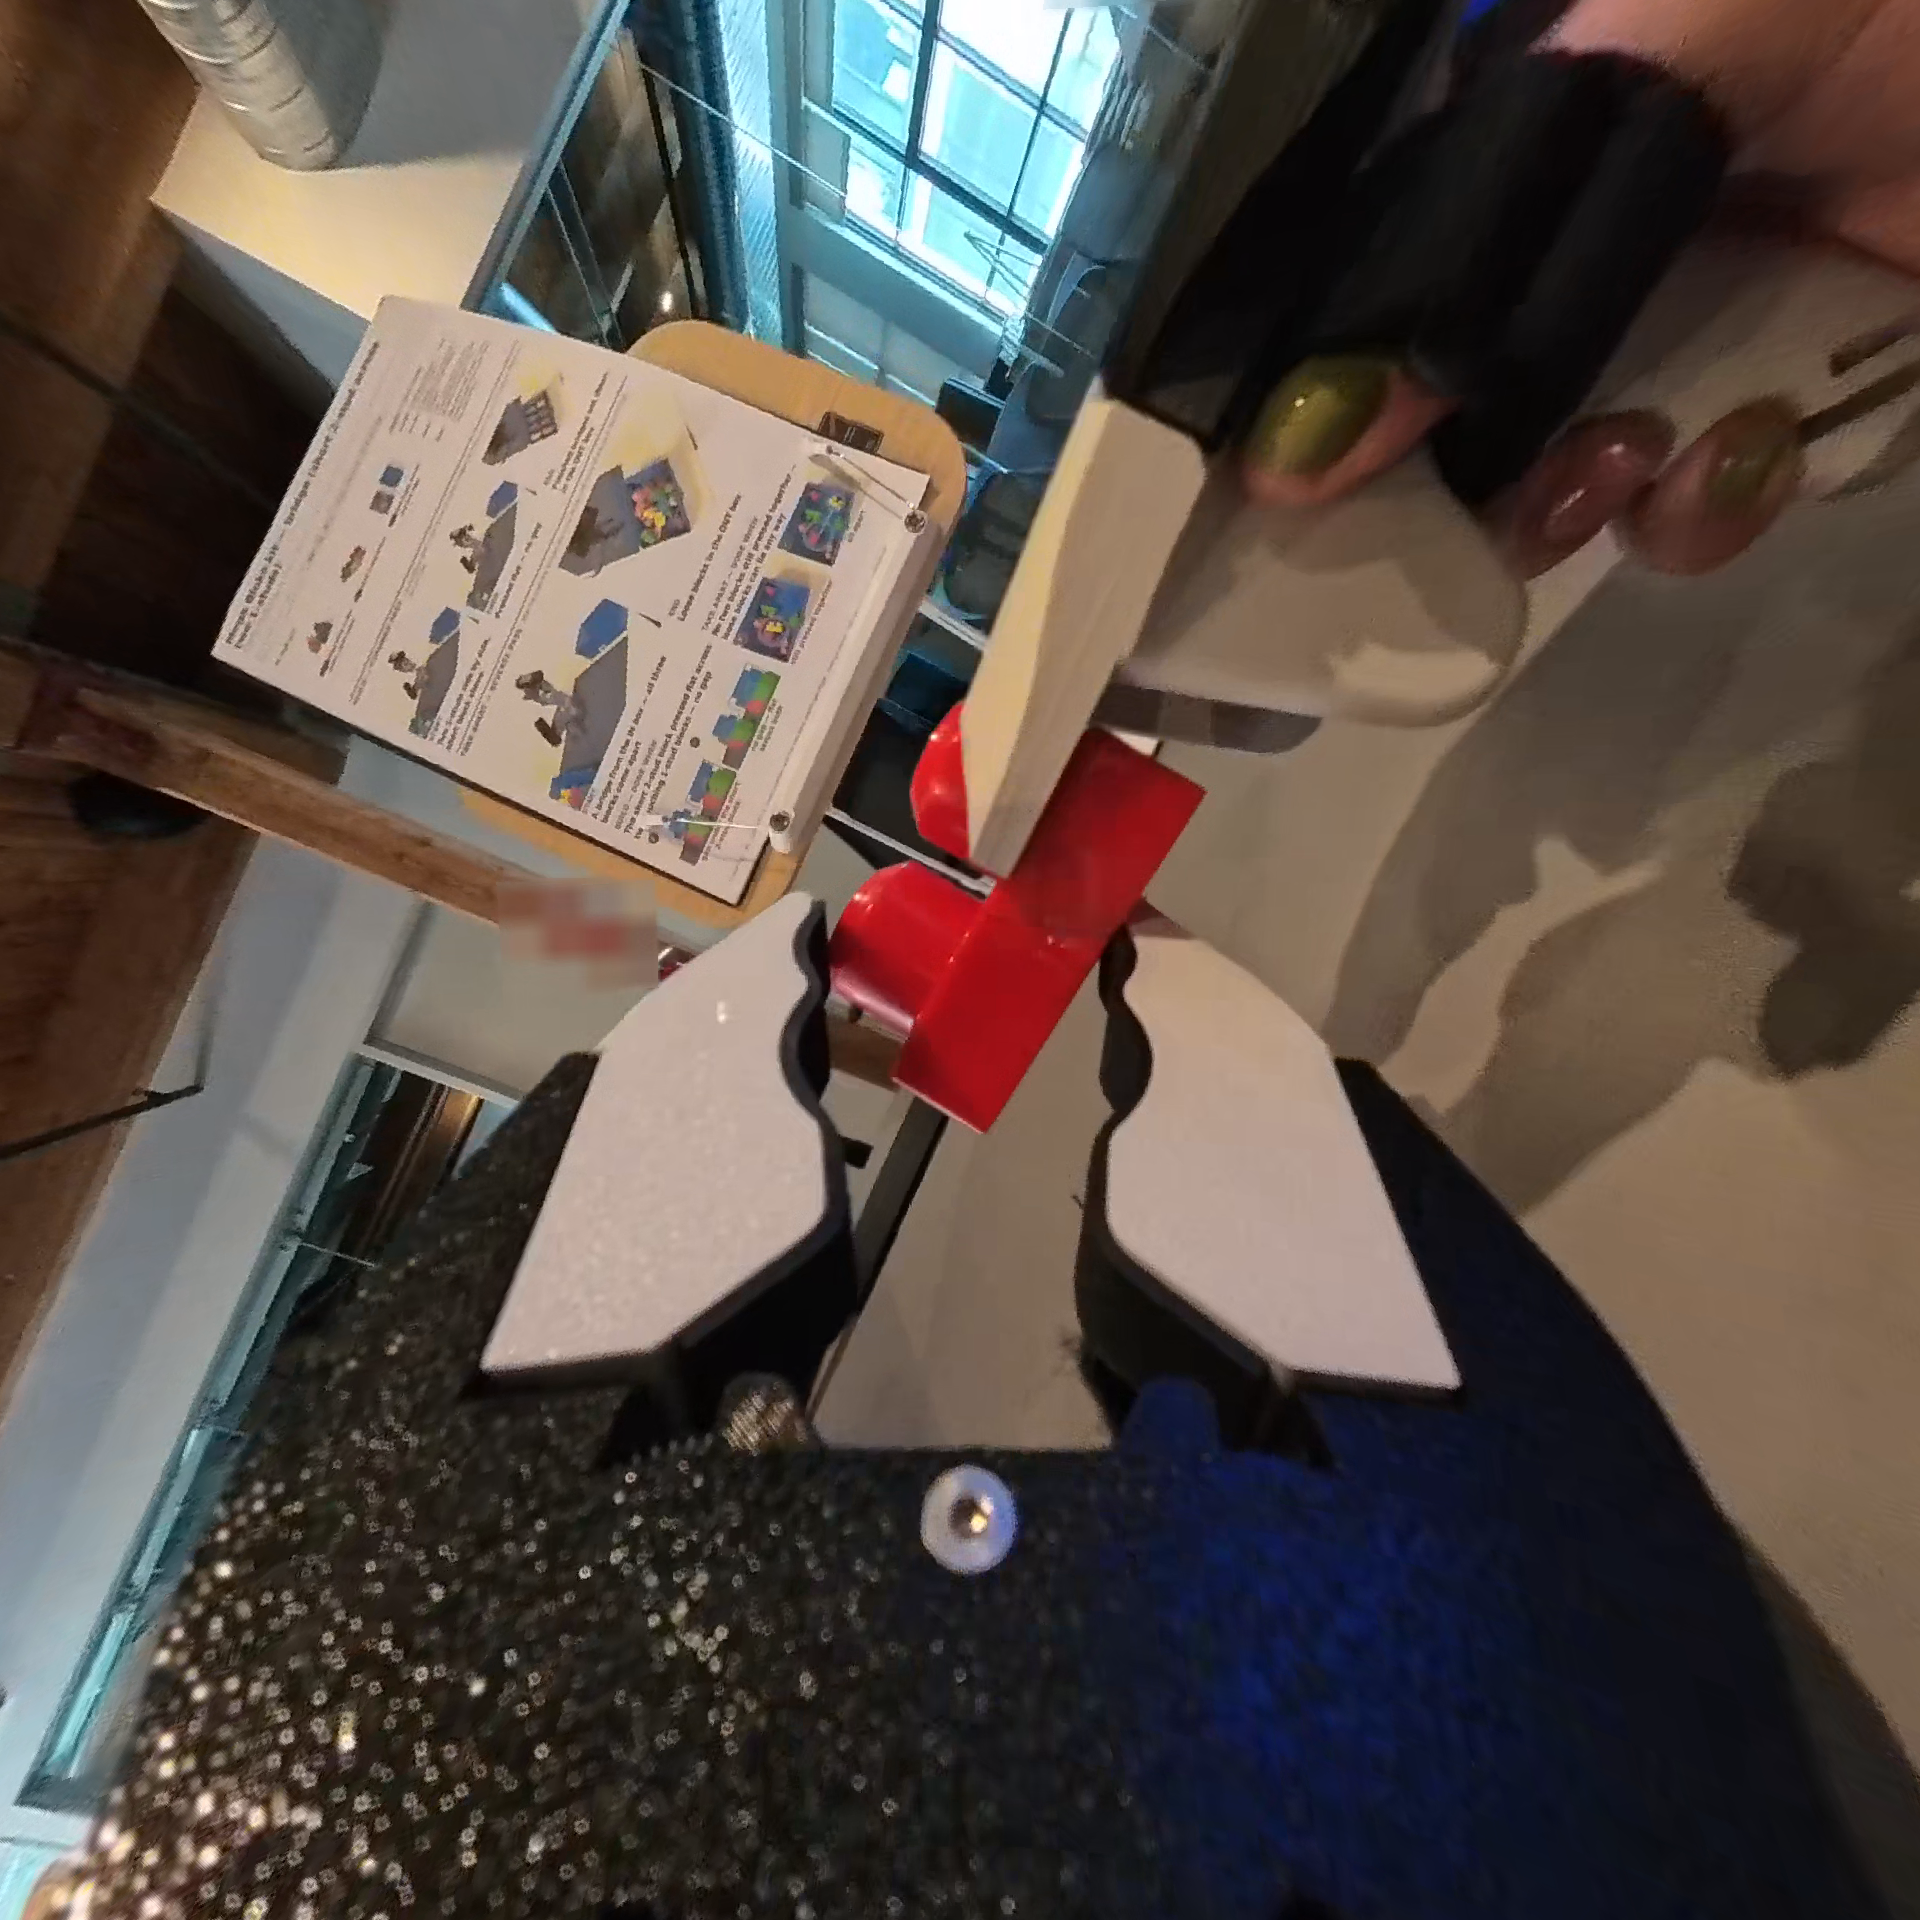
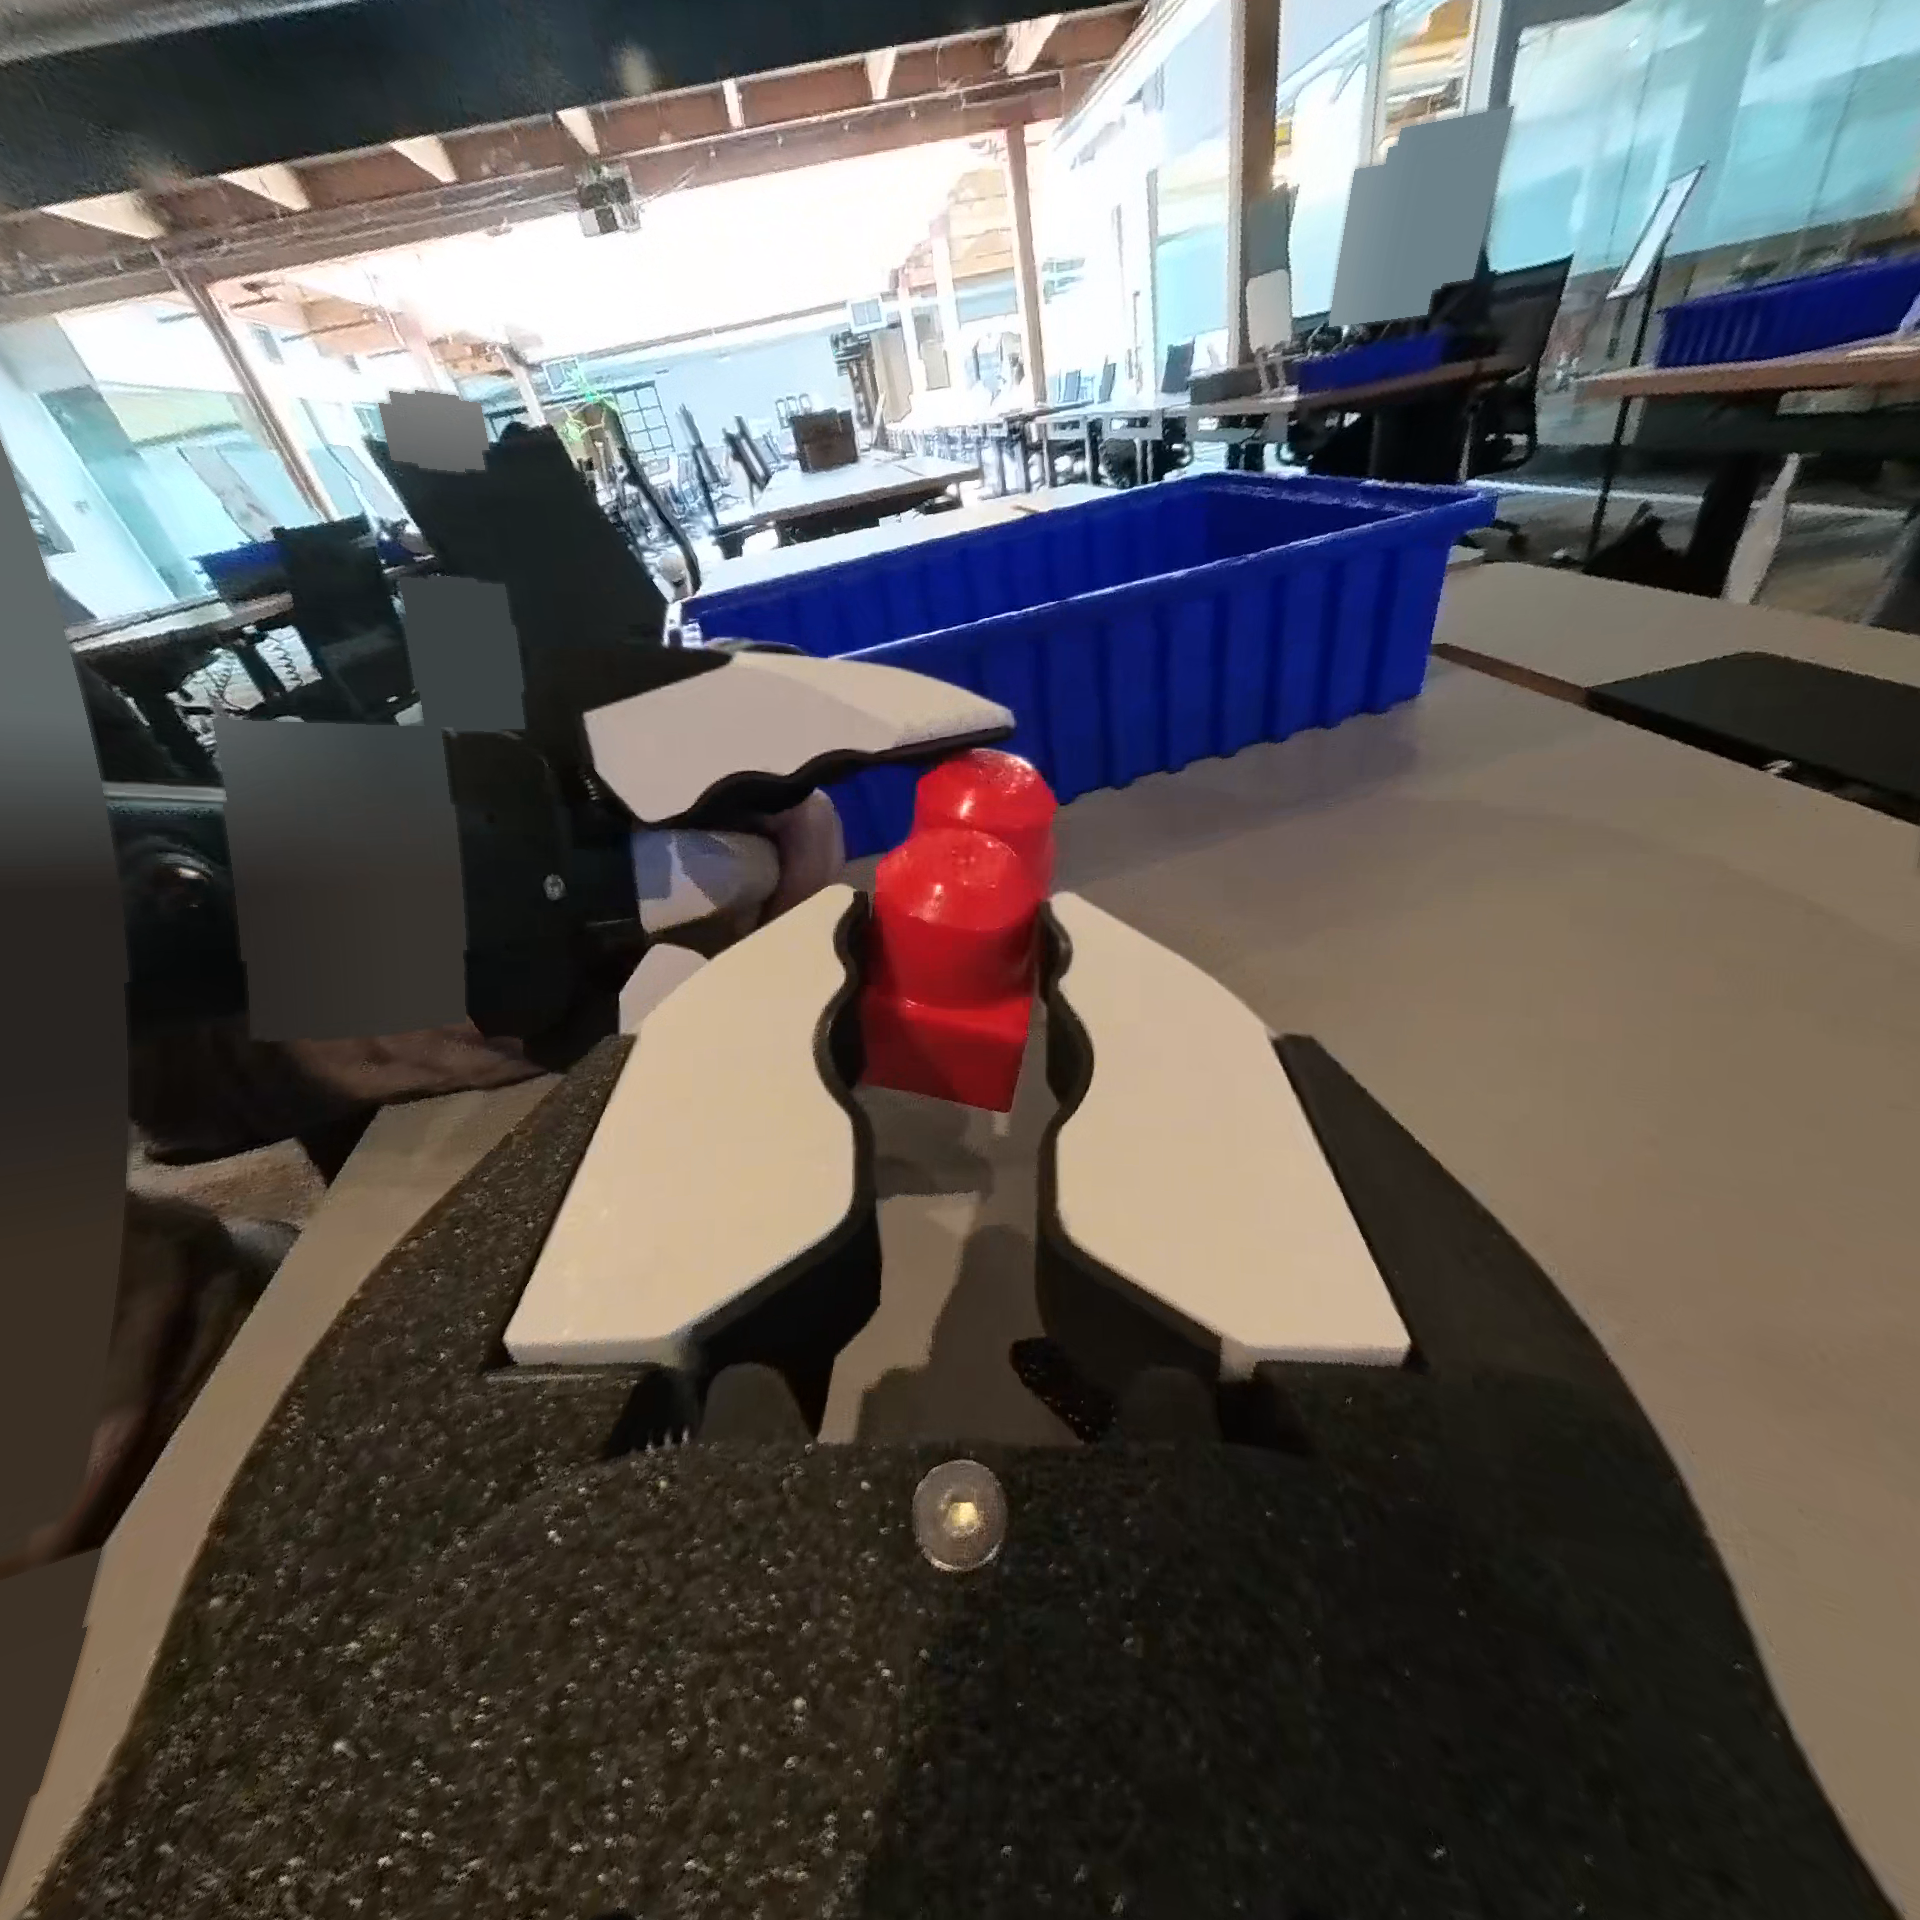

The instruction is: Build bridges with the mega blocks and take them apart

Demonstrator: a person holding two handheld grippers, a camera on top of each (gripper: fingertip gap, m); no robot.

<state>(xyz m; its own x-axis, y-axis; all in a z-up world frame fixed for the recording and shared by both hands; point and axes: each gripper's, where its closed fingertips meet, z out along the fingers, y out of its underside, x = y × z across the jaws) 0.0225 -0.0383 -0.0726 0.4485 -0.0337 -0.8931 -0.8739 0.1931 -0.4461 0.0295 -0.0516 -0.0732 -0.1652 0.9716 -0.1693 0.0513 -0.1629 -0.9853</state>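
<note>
A red two-stud mega block (image 2: pixel 951 977) is held above the grey table (image 2: pixel 1507 987) by both grippers. My right gripper (image 2: pixel 951 935) is shut on its sides, studs pointing up. My left gripper (image 1: pixel 966 945) comes in from the left. Its tips touch the block on a stud top and the underside, so it is shut on it. The block (image 1: pixel 997 956) also shows in the left wrist view, where one right-gripper finger (image 1: pixel 1081 582) reaches down onto it. In the right wrist view a left-gripper finger (image 2: pixel 790 717) lies over the far stud.
A blue plastic bin (image 2: pixel 1143 644) stands on the table just behind the block. A flat black mat (image 2: pixel 1766 707) lies at the right. An instruction sheet on a wooden stand (image 1: pixel 582 582) stands beyond the table. A person's hand (image 1: pixel 1662 488) grips the right gripper. The grippers are tip to tip, or close to it.
</note>
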